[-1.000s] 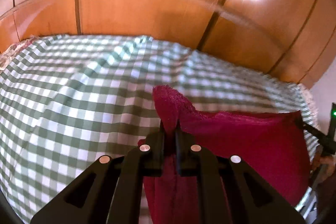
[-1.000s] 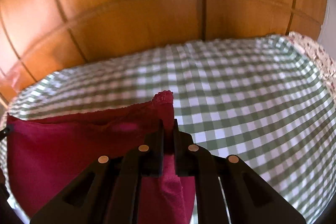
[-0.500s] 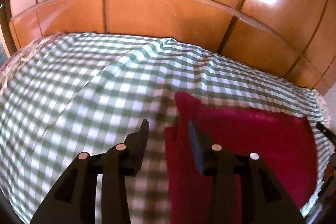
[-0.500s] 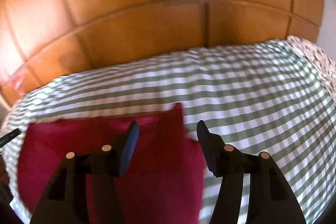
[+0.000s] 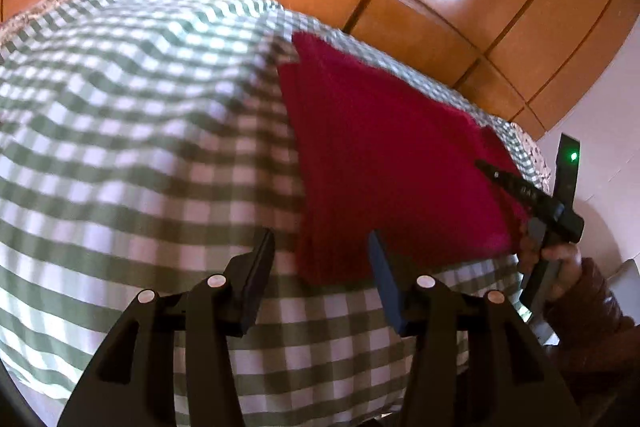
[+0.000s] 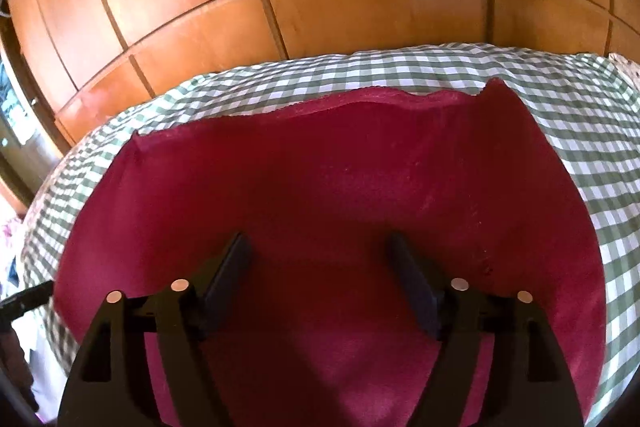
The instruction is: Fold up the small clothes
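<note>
Your left claw [image 5: 320, 259] and right claw [image 6: 316, 263] have just been opening, both empty; the dark red terry cloth [image 6: 340, 187] lies released. It rests folded ahead of them on the green-checked bedsheet [image 5: 120, 147], likely ready for another fold.

A green-and-white checked cloth [image 6: 580, 115] covers the surface, with a crimson garment [image 6: 340, 195] lying flat on it

red cloth [image 6: 340, 195]: near edge cut by frame bottom, right wrist view
checked cover [image 5: 120, 131]: motion-blurred, left wrist view
person's hand [image 5: 560, 267]: partly hidden behind the handle
</note>
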Demonstrator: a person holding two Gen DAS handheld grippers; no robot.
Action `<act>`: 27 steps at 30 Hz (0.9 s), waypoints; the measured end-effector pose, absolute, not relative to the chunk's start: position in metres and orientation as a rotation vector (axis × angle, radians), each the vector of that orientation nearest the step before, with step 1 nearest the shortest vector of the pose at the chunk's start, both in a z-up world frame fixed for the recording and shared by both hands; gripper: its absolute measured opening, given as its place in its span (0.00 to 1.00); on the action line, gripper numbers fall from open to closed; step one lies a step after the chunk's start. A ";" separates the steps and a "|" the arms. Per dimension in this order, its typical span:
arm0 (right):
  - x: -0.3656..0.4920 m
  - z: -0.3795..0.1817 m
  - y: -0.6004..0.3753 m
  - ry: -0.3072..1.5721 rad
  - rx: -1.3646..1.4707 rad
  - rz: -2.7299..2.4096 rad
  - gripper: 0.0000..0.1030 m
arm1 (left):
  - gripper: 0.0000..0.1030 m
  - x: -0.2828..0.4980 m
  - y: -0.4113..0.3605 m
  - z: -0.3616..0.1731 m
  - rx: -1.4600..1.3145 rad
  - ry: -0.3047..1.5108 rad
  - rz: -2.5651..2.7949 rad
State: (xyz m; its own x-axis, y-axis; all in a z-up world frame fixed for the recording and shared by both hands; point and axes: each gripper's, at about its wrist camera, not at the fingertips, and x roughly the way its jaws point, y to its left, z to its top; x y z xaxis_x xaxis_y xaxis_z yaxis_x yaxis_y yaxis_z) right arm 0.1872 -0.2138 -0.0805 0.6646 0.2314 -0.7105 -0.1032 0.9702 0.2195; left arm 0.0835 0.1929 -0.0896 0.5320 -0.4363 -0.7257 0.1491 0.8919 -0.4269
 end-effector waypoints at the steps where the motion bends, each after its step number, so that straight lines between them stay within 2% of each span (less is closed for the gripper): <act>1: 0.187 -0.081 -0.213 0.820 0.149 0.191 0.74 | 0.21 0.083 0.190 -0.094 -0.324 0.957 -0.363; 3: 0.186 -0.083 -0.212 0.811 0.132 0.197 0.74 | 0.12 0.081 0.188 -0.098 -0.298 0.954 -0.355; 8: 0.185 -0.088 -0.213 0.798 0.106 0.205 0.74 | 0.13 0.071 0.191 -0.105 -0.297 0.964 -0.348; 11: 0.184 -0.077 -0.214 0.839 0.103 0.209 0.74 | 0.29 0.063 0.191 -0.092 -0.275 0.953 -0.312; 14: 0.164 -0.057 -0.243 0.833 0.160 0.220 0.75 | 0.34 0.056 0.195 -0.076 -0.303 0.899 -0.305; 18: 0.121 -0.044 -0.314 0.805 0.277 0.125 0.75 | 0.35 0.059 0.185 -0.056 -0.340 0.836 -0.337; 21: 0.087 -0.052 -0.364 0.826 0.356 0.031 0.63 | 0.38 0.066 0.161 -0.050 -0.289 0.823 -0.396; 23: 0.071 -0.066 -0.384 0.856 0.400 -0.002 0.52 | 0.40 0.072 0.142 -0.052 -0.242 0.839 -0.425; 25: 0.063 -0.081 -0.390 0.883 0.440 -0.005 0.45 | 0.43 0.080 0.128 -0.059 -0.212 0.874 -0.439; 27: 0.063 -0.091 -0.385 0.897 0.457 0.016 0.43 | 0.43 0.087 0.119 -0.065 -0.197 0.910 -0.425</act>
